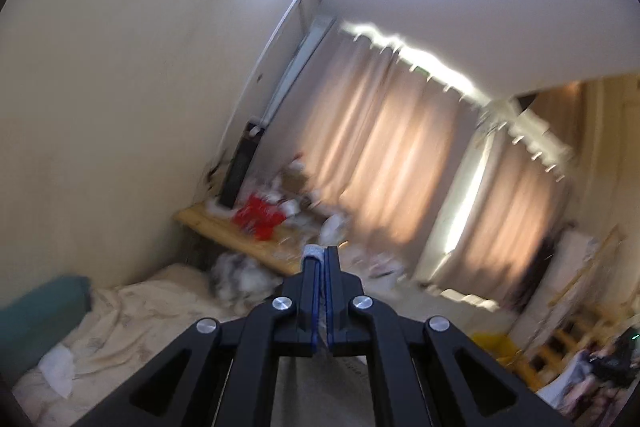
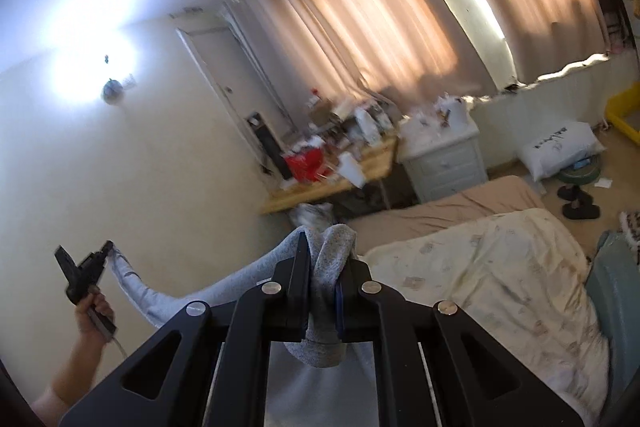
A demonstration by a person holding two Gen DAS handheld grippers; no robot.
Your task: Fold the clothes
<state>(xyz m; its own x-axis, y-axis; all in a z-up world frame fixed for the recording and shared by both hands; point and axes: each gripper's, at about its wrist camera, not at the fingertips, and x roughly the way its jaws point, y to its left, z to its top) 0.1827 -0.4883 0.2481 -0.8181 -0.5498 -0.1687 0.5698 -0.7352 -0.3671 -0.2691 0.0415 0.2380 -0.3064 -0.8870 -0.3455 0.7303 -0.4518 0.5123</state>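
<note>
Both claws pinch the grey garment [image 2: 168,301] and hold it up above the bed [image 2: 500,267]: our right claw [image 2: 326,251] grips a bunched edge, our left claw [image 1: 320,253] is pressed together on a small tip of cloth. We judge this stretches it wide so it hangs flat before folding.

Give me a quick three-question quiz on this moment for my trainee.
1. True or false: the right tongs are shut on the grey garment.
2. The left tongs grip the garment at: A) its far end, B) its middle, C) not at all.
3. Fill in: the garment hangs stretched in the air above the ____.

Key: 1 true. 2 A. 3 bed. In the left wrist view, the left tongs show only a small grey bit of the garment at the tips.
</note>
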